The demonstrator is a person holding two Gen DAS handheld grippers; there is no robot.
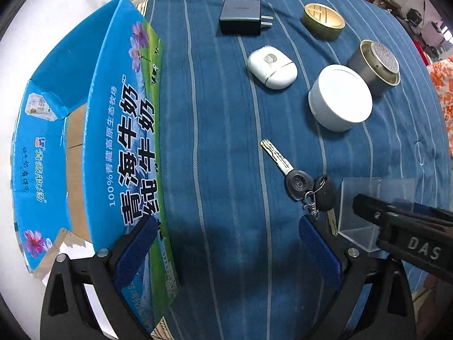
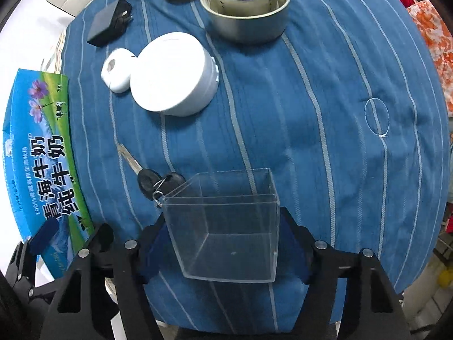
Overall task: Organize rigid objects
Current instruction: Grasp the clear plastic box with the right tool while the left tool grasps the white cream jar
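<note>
left wrist view: we find the left gripper (image 1: 228, 250) at the bottom of the frame, its blue pads spread wide with only the striped cloth of the table (image 1: 215, 141) between them; these jaws are released and hold nothing. the milk carton box (image 1: 93, 130) lies along the left edge of the frame, just beside the left pad. the keys (image 1: 300, 181) lie just above the right pad, with the blade running up and to the left. the clear plastic box (image 1: 365, 212) stands at lower right, with the right gripper's black finger across it. farther up we see the white round case (image 1: 339, 97), the white pod (image 1: 271, 68), the charger (image 1: 240, 17), the brass lid (image 1: 324, 21) and the strainer tin (image 1: 373, 66).

right wrist view: we see the clear plastic box at lower centre, directly between the pads of the right gripper (image 2: 223, 243), open side toward the top of the frame. the pads flank its two side walls; we cannot tell whether they press on it yet, so we judge the grip unconfirmed. the gripper looks steeply down on the table. we judge the right hand far nearer to this box; the coming move turns on the jaws meeting its walls squarely.
</note>
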